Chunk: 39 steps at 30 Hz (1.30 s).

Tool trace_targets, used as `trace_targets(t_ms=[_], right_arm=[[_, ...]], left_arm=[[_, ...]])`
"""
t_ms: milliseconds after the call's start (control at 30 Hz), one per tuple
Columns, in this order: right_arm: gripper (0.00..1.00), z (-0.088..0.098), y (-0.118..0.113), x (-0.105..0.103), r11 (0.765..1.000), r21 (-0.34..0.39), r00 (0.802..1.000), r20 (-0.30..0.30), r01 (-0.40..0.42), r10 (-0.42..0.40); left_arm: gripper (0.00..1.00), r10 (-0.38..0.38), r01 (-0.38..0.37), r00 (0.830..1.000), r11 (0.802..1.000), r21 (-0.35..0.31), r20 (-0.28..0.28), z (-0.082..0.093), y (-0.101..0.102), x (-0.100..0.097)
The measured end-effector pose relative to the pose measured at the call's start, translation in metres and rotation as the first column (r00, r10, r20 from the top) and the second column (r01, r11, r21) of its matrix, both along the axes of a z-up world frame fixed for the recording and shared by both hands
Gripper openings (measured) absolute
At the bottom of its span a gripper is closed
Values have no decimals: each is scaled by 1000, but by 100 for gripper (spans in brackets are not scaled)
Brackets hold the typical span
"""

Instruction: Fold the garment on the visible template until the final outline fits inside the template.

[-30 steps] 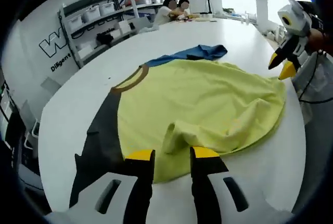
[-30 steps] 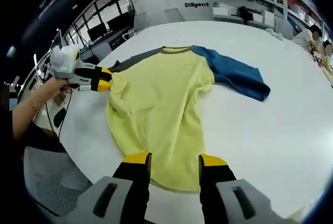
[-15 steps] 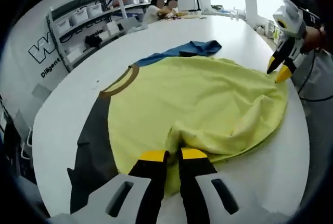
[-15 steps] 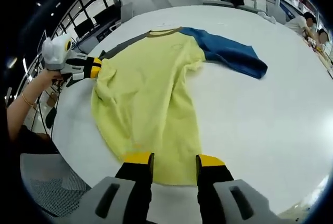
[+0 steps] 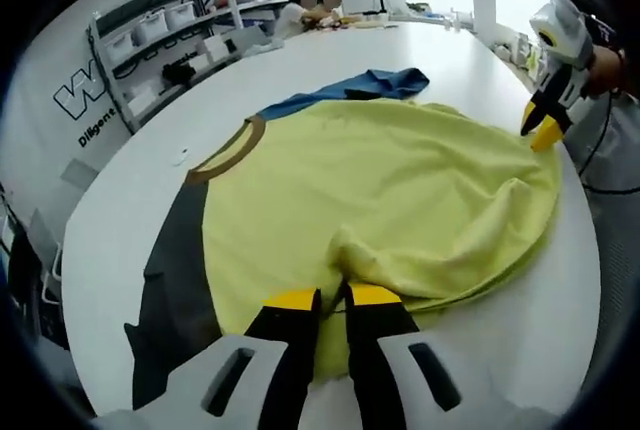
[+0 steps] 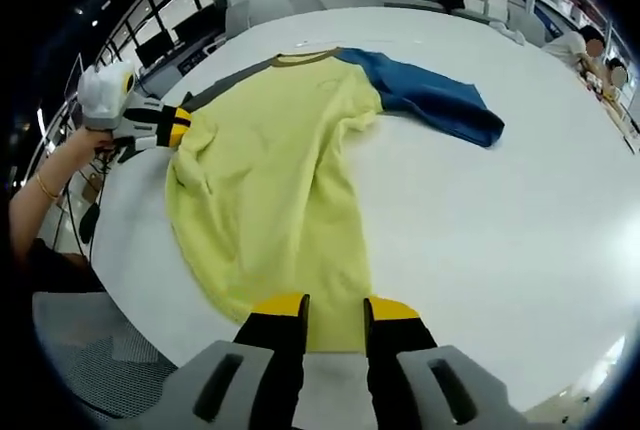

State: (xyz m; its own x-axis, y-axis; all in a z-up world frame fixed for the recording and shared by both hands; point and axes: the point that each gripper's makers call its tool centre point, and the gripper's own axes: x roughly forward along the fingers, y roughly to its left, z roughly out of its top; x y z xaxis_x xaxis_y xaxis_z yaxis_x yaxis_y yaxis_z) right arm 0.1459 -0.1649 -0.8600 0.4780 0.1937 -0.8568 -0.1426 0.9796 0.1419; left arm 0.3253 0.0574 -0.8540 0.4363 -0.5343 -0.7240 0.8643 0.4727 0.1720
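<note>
Yellow cloth fills the near part of both views: it is the body of the garment (image 5: 400, 200), a T-shirt that lies spread on the white worktop (image 5: 130, 190).

In the left gripper view the left tongs (image 5: 322, 300) rise from the bottom. Their yellow tips are almost together and a raised fold of the yellow cloth is pinched between them. Just to the left of them the dark grey sleeve (image 5: 175, 290) lies flat on the worktop. A little further is the brown collar (image 5: 232, 150), and behind it the blue sleeve (image 5: 350, 90). At the right side the right tongs (image 5: 545, 130) touch the edge of the yellow cloth.

In the right gripper view the right tongs (image 6: 327, 305) stand at the near hem, with the tips close together and the yellow cloth between them. The shirt (image 6: 270, 180) stretches away from them. At the left, a hand (image 6: 75, 145) holds the other tongs (image 6: 175, 125) against the cloth edge.

Far behind the worktop there are shelves with boxes (image 5: 170, 35), and people sit at the far end.
</note>
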Motion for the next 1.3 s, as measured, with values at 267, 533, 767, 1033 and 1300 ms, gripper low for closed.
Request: trace_targets(t_ms=[267, 533, 767, 1033, 1300], right_arm=[[22, -6, -7, -5, 1000, -29, 1000, -31, -3, 2], [0, -9, -22, -3, 988, -153, 999, -28, -24, 20], [0, -7, -21, -3, 995, -95, 999, -32, 8, -11], [0, 4, -19, -6, 995, -88, 999, -30, -35, 33], [0, 12, -24, -12, 984, -142, 994, -45, -107, 102]], left_arm=[[11, 27, -30, 998, 998, -50, -62, -2, -1, 0], [7, 28, -30, 997, 999, -29, -76, -3, -2, -4], [6, 116, -116, 984, 993, 10, -135, 0, 15, -15], [6, 198, -188, 960, 980, 69, -200, 9, 48, -47], [6, 285, -250, 918, 956, 156, -276, 15, 80, -97]])
